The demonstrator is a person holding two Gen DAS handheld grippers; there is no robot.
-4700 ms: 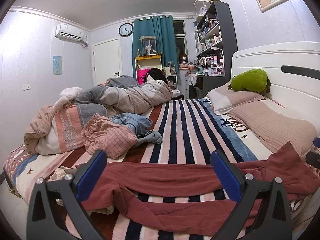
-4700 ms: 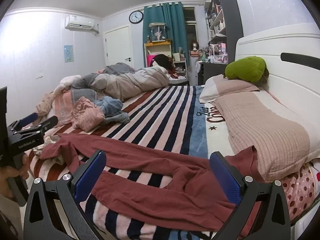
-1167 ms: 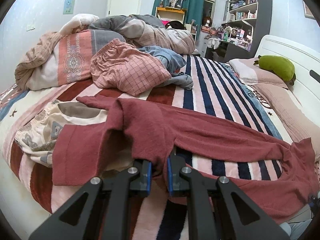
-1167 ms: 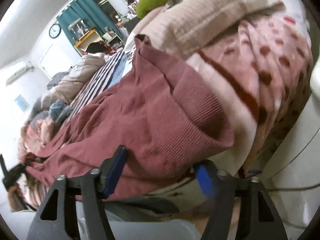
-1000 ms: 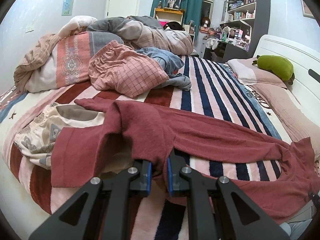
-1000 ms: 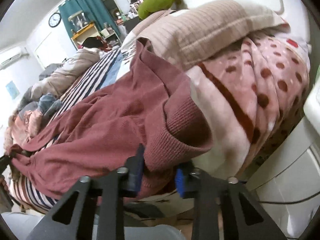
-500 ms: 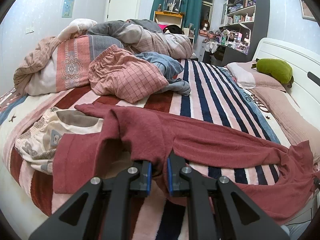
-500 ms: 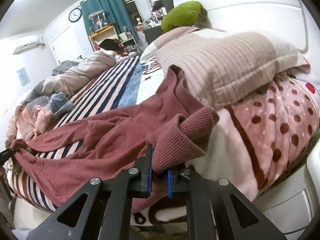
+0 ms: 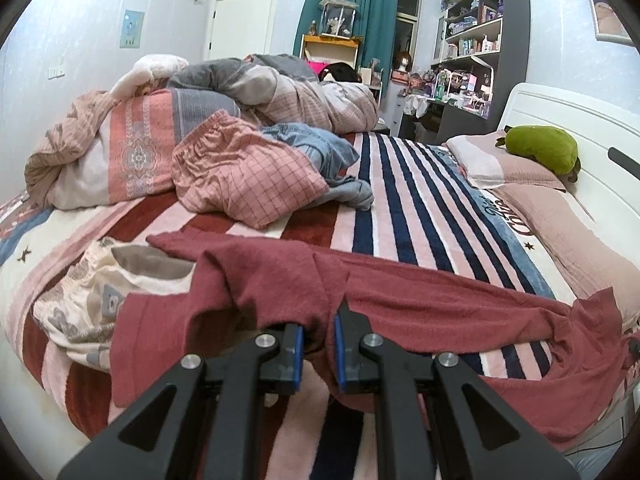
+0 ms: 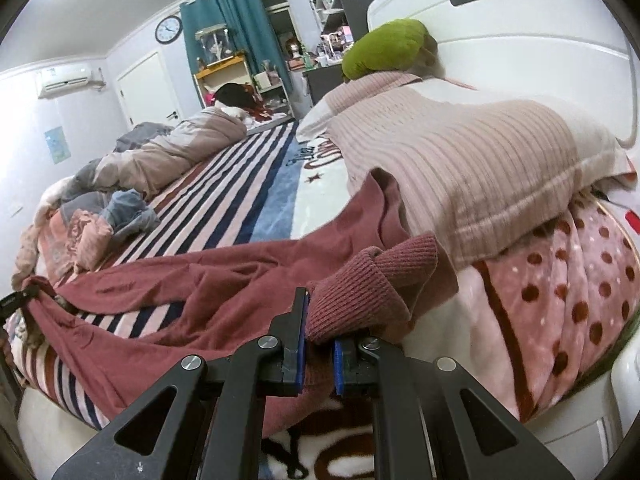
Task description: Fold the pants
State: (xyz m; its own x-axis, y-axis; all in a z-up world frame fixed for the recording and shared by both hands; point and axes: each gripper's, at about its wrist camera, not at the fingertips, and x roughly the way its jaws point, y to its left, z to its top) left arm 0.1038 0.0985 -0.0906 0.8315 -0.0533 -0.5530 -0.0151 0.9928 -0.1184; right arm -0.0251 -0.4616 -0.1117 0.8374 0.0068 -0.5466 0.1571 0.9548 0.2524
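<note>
Dark red pants (image 9: 420,296) lie stretched across the near edge of the striped bed. My left gripper (image 9: 318,344) is shut on a bunched fold at the leg end, lifting it slightly off the blanket. In the right wrist view the same pants (image 10: 192,280) run leftward from the ribbed waistband (image 10: 372,292), which is pinched in my right gripper (image 10: 319,354) and raised beside the pillow. The left gripper (image 10: 12,300) shows small at the far left edge, holding the other end.
A striped blanket (image 9: 404,200) covers the bed. A pink checked garment (image 9: 248,176) and jeans (image 9: 320,148) sit mid-bed, with heaped quilts (image 9: 280,92) behind. A patterned cream garment (image 9: 80,292) lies under the leg end. Pillows (image 10: 472,164), a green plush (image 10: 384,48) and the headboard (image 10: 520,52) are at the right.
My right gripper closed on the ribbed waistband, rose and rolled level, lifting that end. The left gripper kept its hold on the leg end and barely moved.
</note>
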